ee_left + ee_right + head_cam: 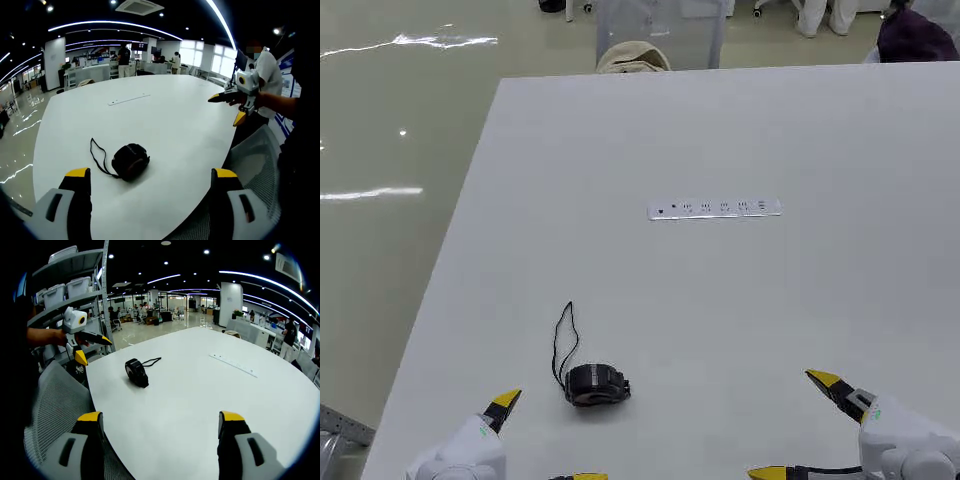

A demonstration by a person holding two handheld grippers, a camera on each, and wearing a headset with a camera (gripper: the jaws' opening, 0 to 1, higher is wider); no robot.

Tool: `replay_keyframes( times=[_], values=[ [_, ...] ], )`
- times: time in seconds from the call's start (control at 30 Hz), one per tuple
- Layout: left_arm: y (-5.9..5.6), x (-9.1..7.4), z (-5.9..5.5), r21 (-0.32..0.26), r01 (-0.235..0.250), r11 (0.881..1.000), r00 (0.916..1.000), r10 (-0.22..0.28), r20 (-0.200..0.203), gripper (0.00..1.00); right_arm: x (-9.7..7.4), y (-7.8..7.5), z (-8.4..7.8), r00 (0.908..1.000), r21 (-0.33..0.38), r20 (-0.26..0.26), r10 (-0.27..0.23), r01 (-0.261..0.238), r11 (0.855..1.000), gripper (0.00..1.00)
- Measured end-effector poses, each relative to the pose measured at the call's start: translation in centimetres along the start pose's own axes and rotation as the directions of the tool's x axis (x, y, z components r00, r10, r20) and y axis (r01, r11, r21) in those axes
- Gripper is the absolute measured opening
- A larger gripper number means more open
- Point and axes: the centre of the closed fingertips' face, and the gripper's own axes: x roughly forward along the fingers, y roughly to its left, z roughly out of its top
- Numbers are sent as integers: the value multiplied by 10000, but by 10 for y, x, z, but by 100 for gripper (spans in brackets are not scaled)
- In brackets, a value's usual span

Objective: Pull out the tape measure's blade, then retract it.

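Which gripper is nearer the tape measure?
The left gripper: the tape measure lies just ahead of its open jaws, while the right gripper sits well off to the side.

The tape measure, low and left of centre in the head view, is seen as black, as is its wrist cord. The table is shown in plain, unpatterned white. The power strip near the middle is white, dotted with small dark marks. The left gripper and the right gripper, at the bottom edge, are bodied in white and tipped in yellow. The floor at the left is seen as glossy pale grey-green.
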Motion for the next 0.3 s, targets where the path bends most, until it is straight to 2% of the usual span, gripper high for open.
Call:
replay_keyframes(
  times=[0.3],
  values=[
    [2,-1,1,-1,-19,10000,10000,19,13,99,0,1,-2,10000,-4,-63,47,-47,10000,96]
  ],
)
